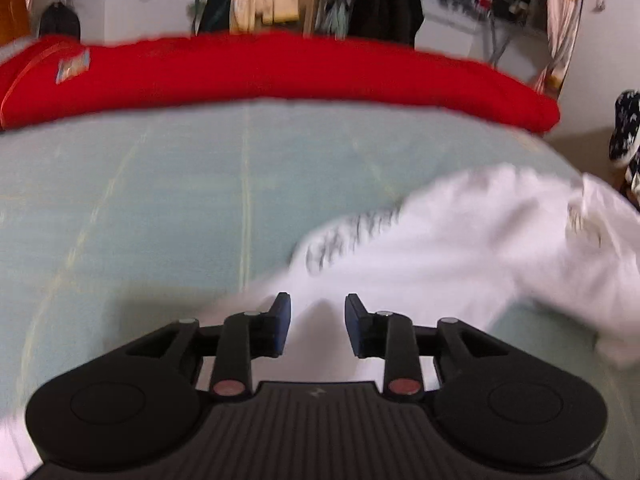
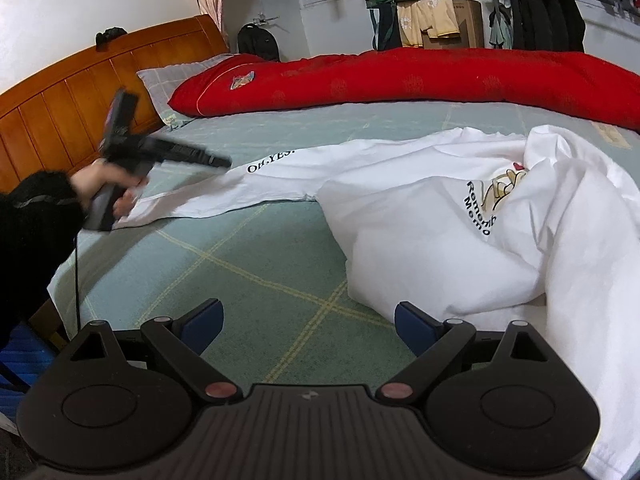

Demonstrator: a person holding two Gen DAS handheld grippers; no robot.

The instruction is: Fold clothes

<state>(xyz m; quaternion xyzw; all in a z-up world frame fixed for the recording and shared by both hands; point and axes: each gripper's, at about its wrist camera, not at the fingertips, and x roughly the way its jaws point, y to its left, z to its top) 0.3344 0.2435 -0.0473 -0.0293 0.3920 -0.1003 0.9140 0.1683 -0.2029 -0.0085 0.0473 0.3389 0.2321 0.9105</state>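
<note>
A: Left gripper (image 1: 318, 322) first: blue pads parted a little, white cloth under and between them, but the pads are not pressing on it. Nothing held.

B: And the right gripper (image 2: 308, 326) stands wide, bare sheet between its fingers, the right-hand pad just at the hem of the white T-shirt (image 2: 460, 220).

A: That shirt is the landmark. It lies crumpled on the pale green checked bedsheet (image 2: 240, 264), one sleeve stretched toward the wooden headboard (image 2: 80, 108), lettering near the sleeve's end.

B: Open room? On the headboard side of the shirt the sheet is bare right down to the near mattress edge. Behind the shirt a red quilt (image 2: 420, 80) runs along the far side of the bed.

A: Beyond the quilt, dark jackets (image 2: 544, 12) hang on a rail and yellow cloth is draped over a rack; a curtain hangs in the corner.

B: The right wrist view catches what the left one cannot: a hand (image 2: 100, 184) in a black sleeve holding the left tool over the sleeve's tip, blurred.

A: The left view is smeared all over; the shirt's print is unreadable there, and a dark star-patterned cloth (image 1: 628, 132) shows past the bed's end.
</note>
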